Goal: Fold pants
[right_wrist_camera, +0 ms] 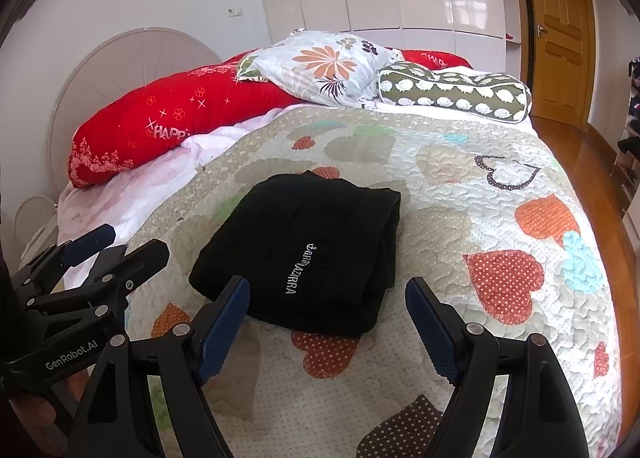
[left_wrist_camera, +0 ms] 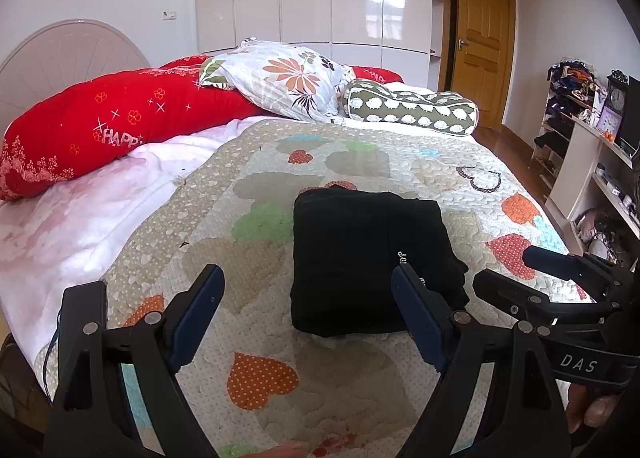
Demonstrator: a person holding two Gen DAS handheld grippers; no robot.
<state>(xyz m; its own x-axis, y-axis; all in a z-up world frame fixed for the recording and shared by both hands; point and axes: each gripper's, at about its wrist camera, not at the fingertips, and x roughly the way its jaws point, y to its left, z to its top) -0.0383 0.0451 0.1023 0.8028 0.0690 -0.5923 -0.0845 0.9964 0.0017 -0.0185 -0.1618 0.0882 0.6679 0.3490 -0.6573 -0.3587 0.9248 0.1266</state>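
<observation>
Left to right across the bed (left_wrist_camera: 132, 217): a red pillow (left_wrist_camera: 120, 125) lies along the head-end left side, a flowered pillow (left_wrist_camera: 288, 77) leans on it near the middle of the head end, and a patterned bolster (left_wrist_camera: 412, 107) sits toward the far right corner.

The pants (left_wrist_camera: 360, 258) are black, folded into a compact, roughly square bundle lying flat on the heart-print quilt (left_wrist_camera: 260, 378), about mid-width of the bed and nearer the foot edge than the pillows. White lettering shows on top.

Left gripper (left_wrist_camera: 308, 302): wide open, nothing btwn the pads, hovering above the quilt just short of the bundle's near edge; the bundle sits ahead and slightly right of its centre line, w/ the right finger overlapping it in view. Right gripper (right_wrist_camera: 328, 322): also wide open, empty, w/ the bundle straight ahead and a little left. Both are about equally near.

Judging by the tidy stack, folding looks done or nearly so; any coming move would be a last press or tuck along the near edge.

No containers on the bed.
</observation>
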